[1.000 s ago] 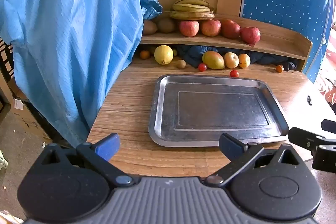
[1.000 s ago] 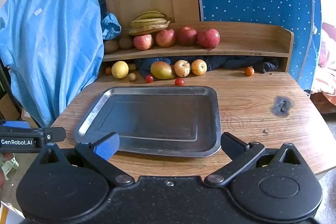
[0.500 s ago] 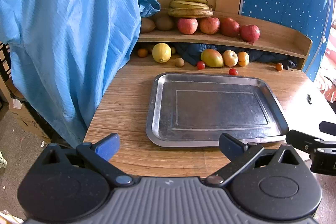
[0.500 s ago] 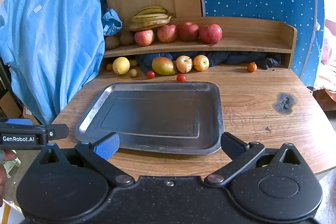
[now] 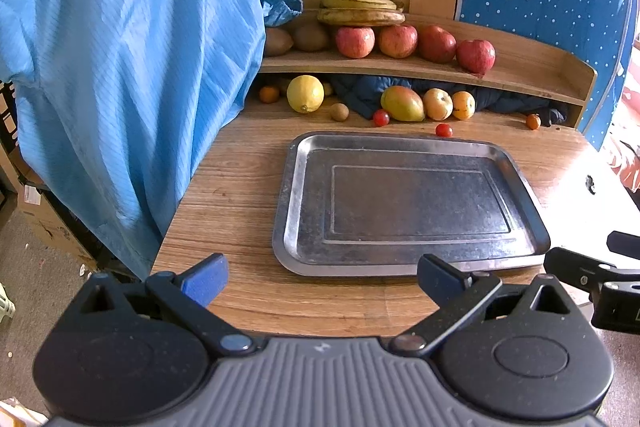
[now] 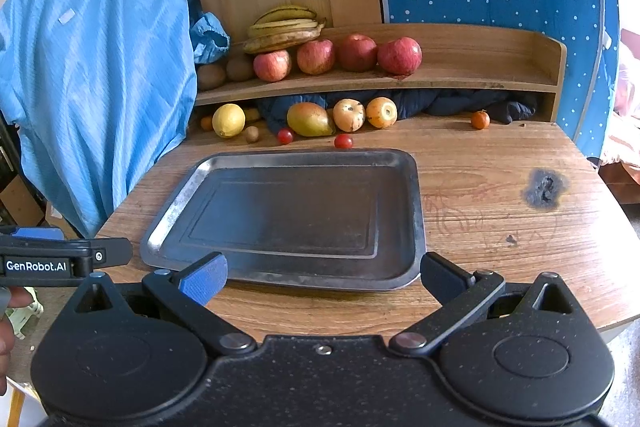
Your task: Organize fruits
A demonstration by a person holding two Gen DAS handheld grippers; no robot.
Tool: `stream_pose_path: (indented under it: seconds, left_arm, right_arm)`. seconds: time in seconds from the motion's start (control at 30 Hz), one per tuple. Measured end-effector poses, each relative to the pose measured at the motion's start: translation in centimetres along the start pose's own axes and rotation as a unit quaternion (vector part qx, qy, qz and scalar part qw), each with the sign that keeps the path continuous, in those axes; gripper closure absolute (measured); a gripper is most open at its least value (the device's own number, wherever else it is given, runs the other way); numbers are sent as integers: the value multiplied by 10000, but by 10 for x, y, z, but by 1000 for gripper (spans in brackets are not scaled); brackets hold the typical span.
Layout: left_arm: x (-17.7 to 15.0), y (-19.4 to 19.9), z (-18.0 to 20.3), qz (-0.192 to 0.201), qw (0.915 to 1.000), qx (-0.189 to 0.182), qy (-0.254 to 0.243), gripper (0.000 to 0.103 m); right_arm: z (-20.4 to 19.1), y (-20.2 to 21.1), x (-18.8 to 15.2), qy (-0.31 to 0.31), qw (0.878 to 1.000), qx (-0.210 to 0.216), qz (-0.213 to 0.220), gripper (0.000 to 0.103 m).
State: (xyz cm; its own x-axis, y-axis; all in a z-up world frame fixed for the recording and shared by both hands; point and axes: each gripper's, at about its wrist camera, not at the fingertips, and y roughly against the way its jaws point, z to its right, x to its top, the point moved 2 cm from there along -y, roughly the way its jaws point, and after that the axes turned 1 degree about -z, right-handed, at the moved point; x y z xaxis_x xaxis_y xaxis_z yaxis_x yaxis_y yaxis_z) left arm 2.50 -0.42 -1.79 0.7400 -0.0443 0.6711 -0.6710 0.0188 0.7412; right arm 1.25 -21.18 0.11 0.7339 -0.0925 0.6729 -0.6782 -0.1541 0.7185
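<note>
Fingers of both grippers (image 5: pixel 320 275) (image 6: pixel 322 275) spread wide w/ nothing held, edged closer to tray (image 6: pixel 412 211), fruit unmoved

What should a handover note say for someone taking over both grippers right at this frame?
Left gripper: open, holding nothing, at the table's near edge.
Right gripper: open, holding nothing, beside it.
Tray: mid-table, nothing in it.
Fruit: bananas, four apples and kiwis on the shelf; lemon, mango, two cherry tomatoes and other small fruit on the table below it.
Done: nothing visibly moved.
Left: all the organizing, presumably fruit onto the tray.
</note>
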Motion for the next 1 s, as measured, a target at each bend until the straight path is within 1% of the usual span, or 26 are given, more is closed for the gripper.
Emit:
stream_pose_path:
  seconds: [0.2, 0.23, 0.6, 0.87, 1.0]
  left_arm:
    - [0, -4, 2, -59, 10000, 10, -3, 1]
    - [0, -4, 2, -68, 10000, 14, -5, 1]
    - [4, -16, 9, -223, 9997, 93, -17, 1]
    - [10, -28, 17, -335, 9994, 130, -15, 1]
    - [18, -35, 19, -379, 9991, 161, 50, 1]
  right_arm:
    - [-1, -3, -2, -10, 10000, 34, -43, 1]
    - [5, -3, 0, -20, 10000, 44, -60, 1]
    - [12, -13, 2, 1, 9996, 178, -198, 1]
    - [17, -22, 7, 62, 9987, 388, -312, 1]
    - [21, -27, 12, 101, 9983, 475, -319, 1]
